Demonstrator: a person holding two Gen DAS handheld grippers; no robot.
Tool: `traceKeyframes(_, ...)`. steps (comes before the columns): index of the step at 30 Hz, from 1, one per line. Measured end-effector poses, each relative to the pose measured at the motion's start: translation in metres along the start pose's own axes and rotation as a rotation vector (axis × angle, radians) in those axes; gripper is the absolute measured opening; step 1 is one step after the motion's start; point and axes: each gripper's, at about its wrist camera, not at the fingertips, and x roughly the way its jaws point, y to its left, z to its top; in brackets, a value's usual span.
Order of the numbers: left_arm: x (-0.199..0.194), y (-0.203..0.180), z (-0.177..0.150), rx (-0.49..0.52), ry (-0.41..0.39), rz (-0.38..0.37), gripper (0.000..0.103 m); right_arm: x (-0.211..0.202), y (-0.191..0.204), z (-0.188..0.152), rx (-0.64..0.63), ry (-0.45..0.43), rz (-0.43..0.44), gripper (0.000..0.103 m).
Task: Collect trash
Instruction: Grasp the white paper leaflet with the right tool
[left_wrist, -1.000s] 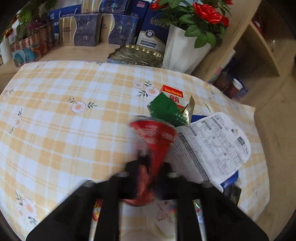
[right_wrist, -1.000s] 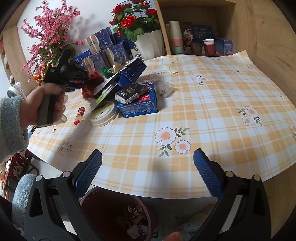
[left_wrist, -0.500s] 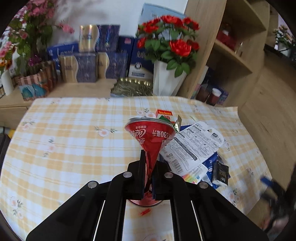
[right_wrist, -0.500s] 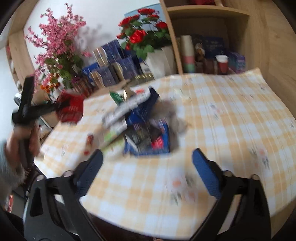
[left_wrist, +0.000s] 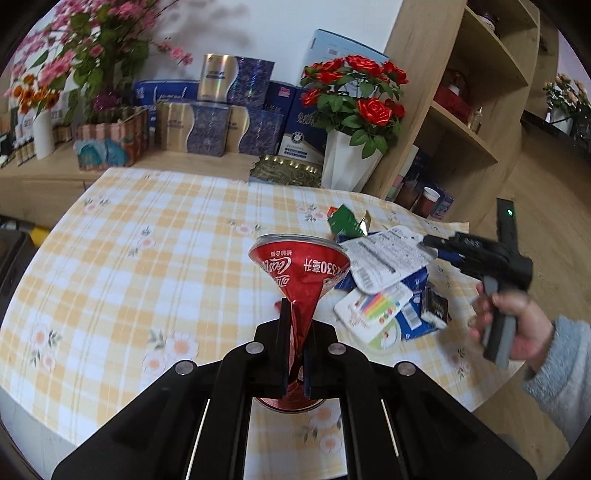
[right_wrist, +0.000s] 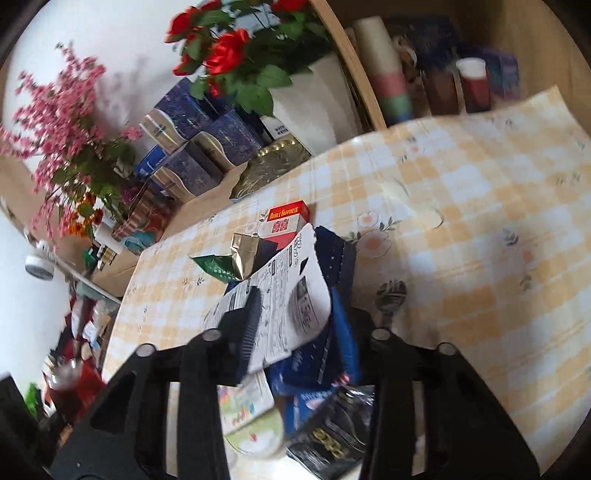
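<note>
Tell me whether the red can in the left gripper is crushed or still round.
Crushed. The red can is pinched flat where the left gripper clamps it and flares out to a wide rim at the far end.

Soft daylight fills both views, bright and even, with no hard glare. The pink blossoms throw a faint grey shadow on the white wall. The left wrist view is sharp at its centre; only the person's hand at the right edge smears. The right wrist view is motion-blurred throughout, worst at the checked tablecloth. Fisheye bending curves both, with dark corners.
</note>
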Motion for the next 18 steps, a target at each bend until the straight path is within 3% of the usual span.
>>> traceKeyframes(1,-0.002,0.003,-0.003,-0.01,0.004,0.002,0.005,0.003,0.001,0.001,0.005,0.009,0.001,0.017)
traceKeyframes(5,-0.009,0.01,-0.014,-0.046,0.007,-0.007,0.005,-0.008,0.009,0.004,0.047,-0.018,0.063,0.009)
traceKeyframes(11,-0.021,0.001,-0.027,-0.04,-0.002,-0.022,0.005,-0.056,0.045,0.008,-0.047,-0.151,0.085,0.005)
traceKeyframes(18,-0.044,-0.015,-0.045,-0.012,-0.006,-0.039,0.005,-0.116,0.094,-0.008,-0.268,-0.264,0.015,0.005)
